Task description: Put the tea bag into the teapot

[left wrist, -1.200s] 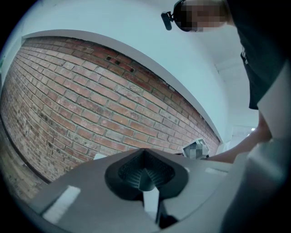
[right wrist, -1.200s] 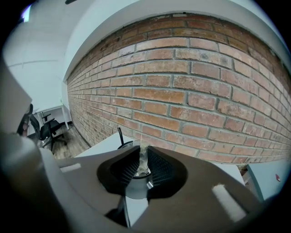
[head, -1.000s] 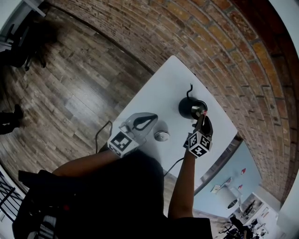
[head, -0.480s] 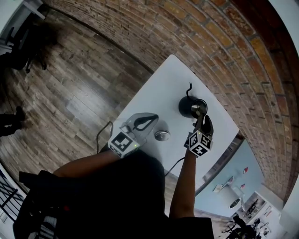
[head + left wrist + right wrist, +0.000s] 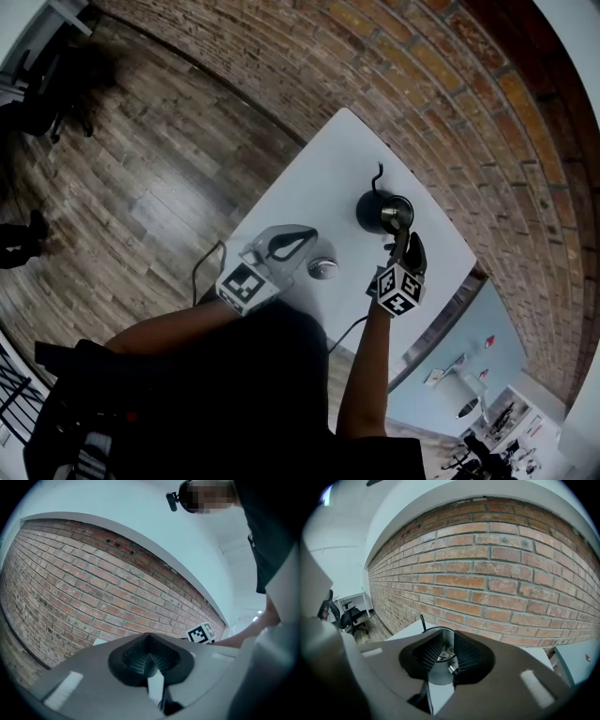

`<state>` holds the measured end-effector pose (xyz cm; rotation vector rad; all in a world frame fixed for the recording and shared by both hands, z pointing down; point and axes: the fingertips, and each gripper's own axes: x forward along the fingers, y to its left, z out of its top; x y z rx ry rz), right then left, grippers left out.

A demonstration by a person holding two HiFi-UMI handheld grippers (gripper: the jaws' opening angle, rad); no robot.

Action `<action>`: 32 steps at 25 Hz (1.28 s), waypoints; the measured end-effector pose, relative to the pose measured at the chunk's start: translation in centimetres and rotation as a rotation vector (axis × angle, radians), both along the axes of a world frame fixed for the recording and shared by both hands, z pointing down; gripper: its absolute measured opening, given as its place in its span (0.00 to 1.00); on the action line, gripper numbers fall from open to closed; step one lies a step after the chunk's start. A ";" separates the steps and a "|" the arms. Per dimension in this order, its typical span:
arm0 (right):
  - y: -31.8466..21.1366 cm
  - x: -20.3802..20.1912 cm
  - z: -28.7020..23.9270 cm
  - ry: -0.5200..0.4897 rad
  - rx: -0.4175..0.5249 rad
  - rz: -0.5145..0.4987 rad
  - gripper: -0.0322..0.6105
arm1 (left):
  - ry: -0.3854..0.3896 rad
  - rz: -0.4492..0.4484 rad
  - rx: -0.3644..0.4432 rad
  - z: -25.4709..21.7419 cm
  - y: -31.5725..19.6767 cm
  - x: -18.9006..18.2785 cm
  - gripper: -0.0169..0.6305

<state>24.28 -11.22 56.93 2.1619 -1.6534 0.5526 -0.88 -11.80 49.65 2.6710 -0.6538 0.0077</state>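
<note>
Nearest the camera, the left gripper (image 5: 302, 236) is held level above the near edge of the white, smooth surface (image 5: 328, 178). Its ribbed black fingers (image 5: 140, 654) are pressed together with nothing between them. A small round metal lid (image 5: 322, 270) is laid flat on the surface just beyond it.

The right gripper (image 5: 404, 240) is tilted down over the teapot (image 5: 377, 212). Its ribbed fingers (image 5: 466, 654) are kept apart and have just been closing, and no pad is pressed on anything. Through the gap, a crumpled pale tea bag (image 5: 444, 653) is seen lying inside the shiny steel-lined mouth of the round black teapot. A thin curved spout is raised from the pot's far side.

Behind, a rough red brick wall (image 5: 441, 103) is met by a planked wooden floor (image 5: 141, 187).
</note>
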 end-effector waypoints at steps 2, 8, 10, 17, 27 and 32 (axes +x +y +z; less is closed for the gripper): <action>0.5 0.0 -0.7 0.007 0.022 0.016 0.15 | 0.001 0.002 0.000 0.0 0.4 0.0 0.03; 2.0 0.3 -1.1 0.008 0.026 0.020 0.15 | 0.008 -0.008 0.001 -0.2 1.2 0.2 0.03; 2.7 0.6 -1.2 0.007 0.028 0.025 0.15 | 0.008 -0.010 0.004 -0.3 1.5 0.4 0.03; 4.7 1.2 -2.5 -0.018 0.057 0.050 0.11 | 0.015 -0.037 0.006 -0.7 2.5 0.8 0.03; 7.7 1.1 -3.8 -0.014 0.090 0.065 0.05 | 0.018 -0.048 0.031 -1.4 3.8 1.9 0.03; 9.7 1.4 -4.2 -0.012 0.096 0.055 0.05 | 0.018 -0.044 0.044 -1.6 5.1 3.5 0.03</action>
